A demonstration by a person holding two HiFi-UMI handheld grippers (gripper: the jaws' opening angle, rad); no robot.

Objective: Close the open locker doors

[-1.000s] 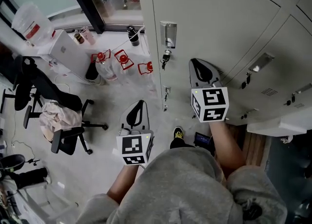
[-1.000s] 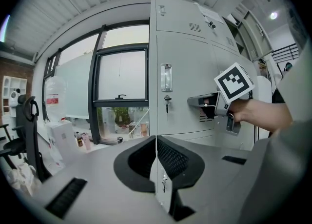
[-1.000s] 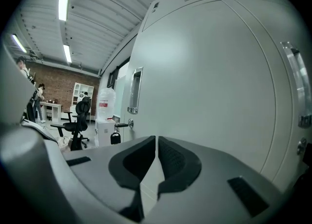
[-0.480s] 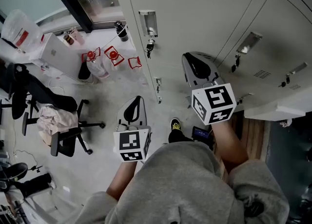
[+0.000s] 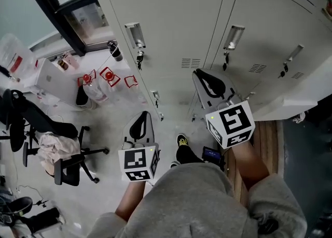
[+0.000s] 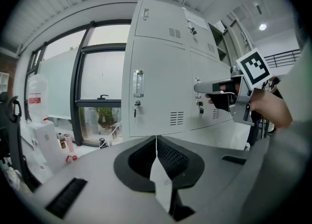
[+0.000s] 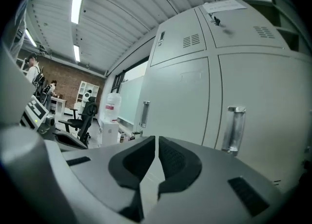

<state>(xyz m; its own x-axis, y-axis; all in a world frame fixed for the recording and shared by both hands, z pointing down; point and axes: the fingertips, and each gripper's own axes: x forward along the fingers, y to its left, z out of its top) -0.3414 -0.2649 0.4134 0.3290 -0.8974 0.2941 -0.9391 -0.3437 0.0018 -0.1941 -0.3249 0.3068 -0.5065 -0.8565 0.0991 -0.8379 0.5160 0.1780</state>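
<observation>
**Open door at the right gripper's 3 o'clock; both grippers closed on nothing**

In the head view the right gripper (image 5: 205,76) points toward 11 o'clock at the closed fronts of the locker bank (image 5: 171,19). Its jaws are pressed together with nothing between them. The left gripper (image 5: 142,120), at about 8 o'clock from it, is likewise closed and empty. The pale slab jutting from the bank at the picture's right edge reads as the open locker door (image 5: 298,102). It lies at about 3 o'clock from the right gripper's tips, near but apart, and its top edge runs roughly from 8 to 2 o'clock. The right hand is clearly nearer, so the push likely falls to it. Which end carries the hinge cannot be told.
</observation>
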